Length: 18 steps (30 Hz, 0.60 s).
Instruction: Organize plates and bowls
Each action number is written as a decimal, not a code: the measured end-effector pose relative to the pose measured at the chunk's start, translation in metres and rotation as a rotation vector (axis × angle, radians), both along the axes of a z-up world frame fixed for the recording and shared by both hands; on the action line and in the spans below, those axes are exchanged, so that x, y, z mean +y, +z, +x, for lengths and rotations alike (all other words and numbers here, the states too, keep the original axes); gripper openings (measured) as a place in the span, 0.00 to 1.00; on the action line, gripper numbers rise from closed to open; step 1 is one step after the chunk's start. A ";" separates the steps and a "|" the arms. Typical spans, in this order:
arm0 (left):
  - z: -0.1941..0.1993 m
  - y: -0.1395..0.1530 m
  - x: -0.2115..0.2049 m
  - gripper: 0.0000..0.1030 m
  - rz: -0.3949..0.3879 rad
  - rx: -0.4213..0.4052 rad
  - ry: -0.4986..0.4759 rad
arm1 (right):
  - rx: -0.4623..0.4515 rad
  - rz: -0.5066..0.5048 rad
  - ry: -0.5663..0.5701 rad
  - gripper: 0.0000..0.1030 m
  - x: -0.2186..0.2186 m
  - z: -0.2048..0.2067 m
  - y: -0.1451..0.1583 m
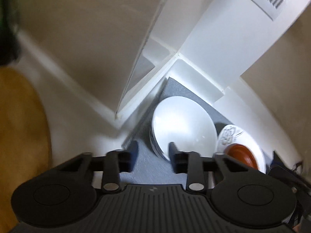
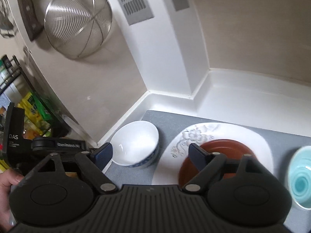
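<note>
A white bowl with a blue pattern outside (image 2: 136, 145) stands on a grey mat (image 2: 171, 122). It also shows in the left wrist view (image 1: 182, 126). To its right a white floral plate (image 2: 196, 136) carries a small brown dish (image 2: 223, 151); both show in the left wrist view, the plate (image 1: 231, 134) and the dish (image 1: 243, 155). A teal bowl (image 2: 301, 176) stands at the far right. My left gripper (image 1: 153, 153) is open and empty, just short of the white bowl. My right gripper (image 2: 151, 153) is open and empty, above the white bowl and the plate's left edge.
The mat lies in a corner of a white counter (image 2: 243, 95) against beige walls. A metal strainer (image 2: 77, 21) hangs on the wall at upper left. A rack with packets (image 2: 33, 108) stands at left. A yellow-brown round object (image 1: 21, 136) is at left.
</note>
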<state>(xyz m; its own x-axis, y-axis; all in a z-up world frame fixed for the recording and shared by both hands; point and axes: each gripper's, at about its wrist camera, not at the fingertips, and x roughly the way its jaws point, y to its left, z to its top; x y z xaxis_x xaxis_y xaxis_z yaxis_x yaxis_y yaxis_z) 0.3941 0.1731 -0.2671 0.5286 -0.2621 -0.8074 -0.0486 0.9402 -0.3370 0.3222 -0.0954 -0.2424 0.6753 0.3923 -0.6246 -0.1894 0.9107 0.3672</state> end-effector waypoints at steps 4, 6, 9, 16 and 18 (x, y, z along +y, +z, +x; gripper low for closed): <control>0.014 -0.010 -0.003 0.18 0.032 -0.006 -0.075 | 0.043 -0.046 -0.012 0.62 0.028 0.023 -0.019; 0.019 -0.014 -0.004 0.18 0.026 -0.002 -0.108 | 0.064 -0.057 -0.027 0.60 0.036 0.033 -0.026; 0.021 -0.021 -0.008 0.18 0.047 -0.003 -0.137 | 0.104 -0.084 -0.046 0.52 0.045 0.046 -0.036; 0.026 -0.027 -0.006 0.18 0.035 -0.028 -0.105 | 0.150 -0.126 -0.052 0.44 0.057 0.060 -0.055; 0.026 -0.028 0.001 0.18 -0.005 -0.028 -0.069 | 0.161 -0.128 -0.064 0.44 0.058 0.062 -0.058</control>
